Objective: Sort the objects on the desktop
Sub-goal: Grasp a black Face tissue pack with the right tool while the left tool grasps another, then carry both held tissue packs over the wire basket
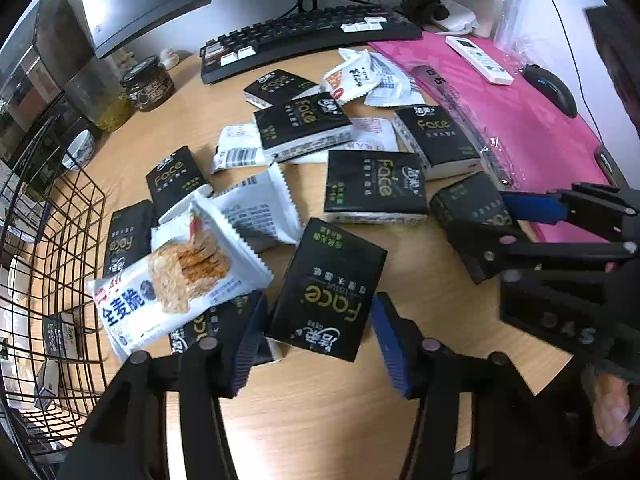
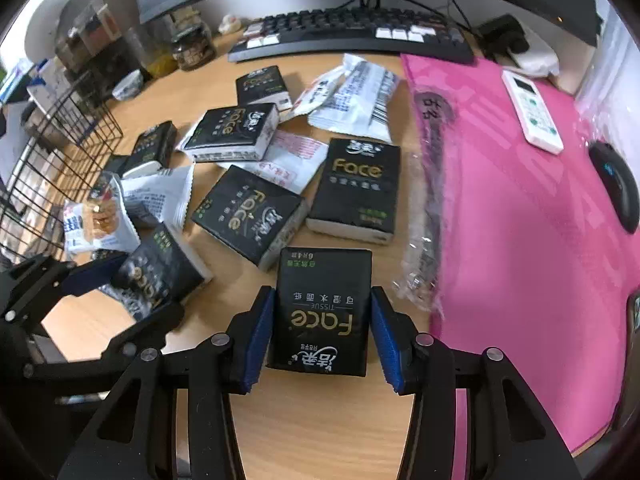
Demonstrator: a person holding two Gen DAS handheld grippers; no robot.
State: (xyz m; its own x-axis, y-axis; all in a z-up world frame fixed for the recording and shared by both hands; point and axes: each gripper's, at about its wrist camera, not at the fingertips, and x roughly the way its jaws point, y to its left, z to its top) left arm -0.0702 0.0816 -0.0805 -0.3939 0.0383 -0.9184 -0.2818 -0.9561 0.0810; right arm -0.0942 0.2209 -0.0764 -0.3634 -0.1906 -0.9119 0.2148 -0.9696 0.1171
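A wood-grain desk is strewn with flat rectangular tissue packs in glossy black film and crinkled white snack wrappers with serrated ends. In the right wrist view, one black tissue pack is bracketed by the right gripper, whose ribbed blue pads sit against or just beside the pack's two long sides; whether the pack is actually squeezed cannot be told. The pack lies flat on the desk, near the edge of a pink mat.

In the left wrist view, the left gripper is held low over the desk with its jaws wide; a second tissue pack, tilted, lies between them without touching the right pad. A puffy white cracker packet printed with blue characters rests just to the left, overlapping other packs. A black wire basket stands at the left desk edge. A keyboard is seen behind the clutter.
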